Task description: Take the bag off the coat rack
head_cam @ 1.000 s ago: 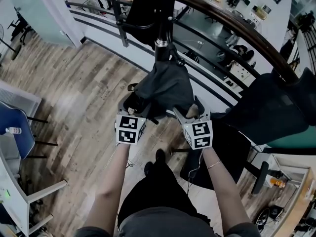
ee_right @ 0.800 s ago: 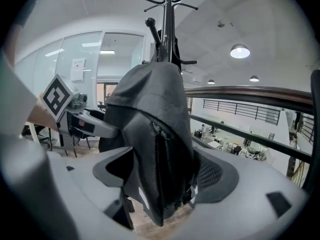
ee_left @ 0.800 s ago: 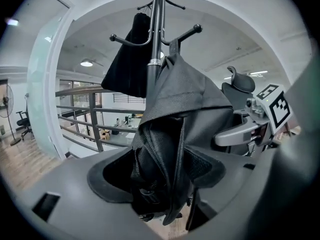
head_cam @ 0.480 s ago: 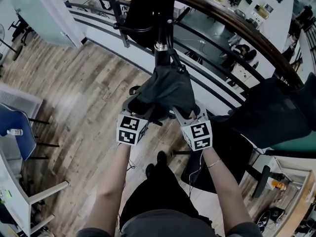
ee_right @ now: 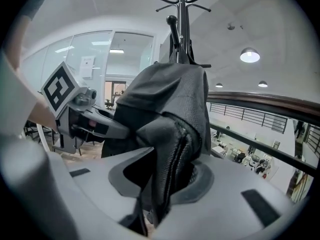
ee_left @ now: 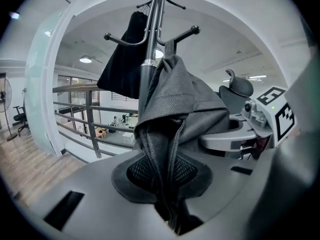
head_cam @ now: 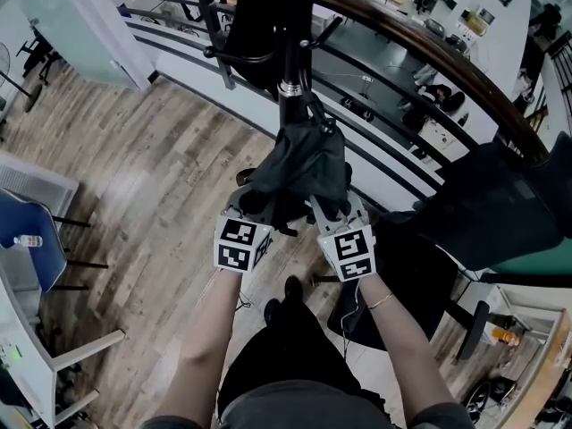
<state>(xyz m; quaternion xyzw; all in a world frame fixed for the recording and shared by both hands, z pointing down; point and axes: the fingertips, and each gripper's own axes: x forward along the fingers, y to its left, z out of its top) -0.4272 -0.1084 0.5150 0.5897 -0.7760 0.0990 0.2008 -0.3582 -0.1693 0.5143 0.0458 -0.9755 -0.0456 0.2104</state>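
Observation:
A dark grey fabric bag point(head_cam: 299, 164) hangs from a hook of the black coat rack point(head_cam: 288, 70), right in front of me. My left gripper point(head_cam: 250, 206) is at the bag's lower left edge, and my right gripper point(head_cam: 335, 208) is at its lower right edge. In the left gripper view the jaws of the left gripper point(ee_left: 167, 204) are closing, with a mesh fold of the bag point(ee_left: 180, 99) pinched between them. In the right gripper view the right gripper point(ee_right: 155, 204) closes likewise on a zipped edge of the bag point(ee_right: 170, 94). The bag still hangs from the rack.
A second black item point(ee_left: 125, 59) hangs on another hook of the rack. A curved railing point(head_cam: 420, 52) runs just behind the rack, with a drop beyond it. A black office chair point(head_cam: 492, 199) stands to my right, and a blue chair point(head_cam: 27, 239) at the far left on the wooden floor.
Both grippers have moved inward and slightly up against the bag's bottom. Their jaws have gone from wide open to closed on the fabric.

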